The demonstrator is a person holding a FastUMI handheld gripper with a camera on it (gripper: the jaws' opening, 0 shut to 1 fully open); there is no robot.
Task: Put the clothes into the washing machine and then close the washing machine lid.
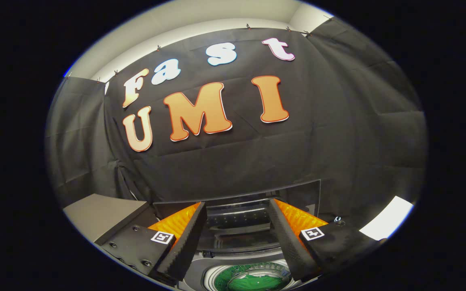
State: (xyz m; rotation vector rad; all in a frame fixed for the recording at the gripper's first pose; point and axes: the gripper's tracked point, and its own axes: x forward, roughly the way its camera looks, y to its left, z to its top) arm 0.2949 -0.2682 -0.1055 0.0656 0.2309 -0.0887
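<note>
While the fingers [237,238] stand apart holding nothing, green clothes [253,281] in washing machine drum [217,279] below between them, lid [237,214] raised.

The gripper [237,238] hangs above the washing machine [253,258], tilted slightly. Its two fingers [184,238] are spread wide apart over the drum opening, holding nothing between them.

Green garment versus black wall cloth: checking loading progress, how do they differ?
The green garment lies bunched inside the washing machine's round drum, between the open gripper's fingers, which hold nothing; the black wall cloth hangs spread out beyond them. Both are fabric.
</note>
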